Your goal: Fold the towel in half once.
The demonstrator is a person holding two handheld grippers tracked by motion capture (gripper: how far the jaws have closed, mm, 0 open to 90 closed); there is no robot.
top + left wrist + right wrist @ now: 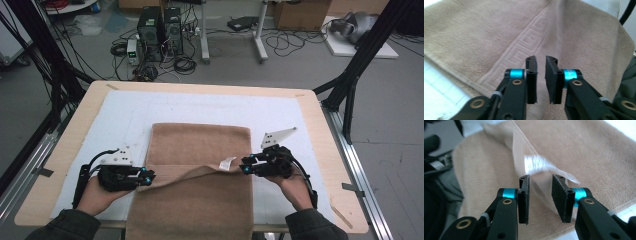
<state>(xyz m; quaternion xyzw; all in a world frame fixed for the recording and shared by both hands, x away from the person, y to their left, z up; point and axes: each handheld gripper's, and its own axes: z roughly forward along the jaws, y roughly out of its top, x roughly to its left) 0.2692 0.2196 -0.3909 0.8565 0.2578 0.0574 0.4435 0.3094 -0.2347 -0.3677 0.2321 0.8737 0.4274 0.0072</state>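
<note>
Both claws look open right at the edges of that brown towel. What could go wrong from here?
The left gripper has a narrow gap, with no towel between its jaws, so closing might miss the edge. The right gripper is beside the white label and might pinch only that. Uneven grips could skew the fold.

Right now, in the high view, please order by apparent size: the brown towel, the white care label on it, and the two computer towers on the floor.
1. brown towel, largest by far.
2. computer towers; farther from the camera, so their true size is unsure.
3. white care label, smallest.
</note>
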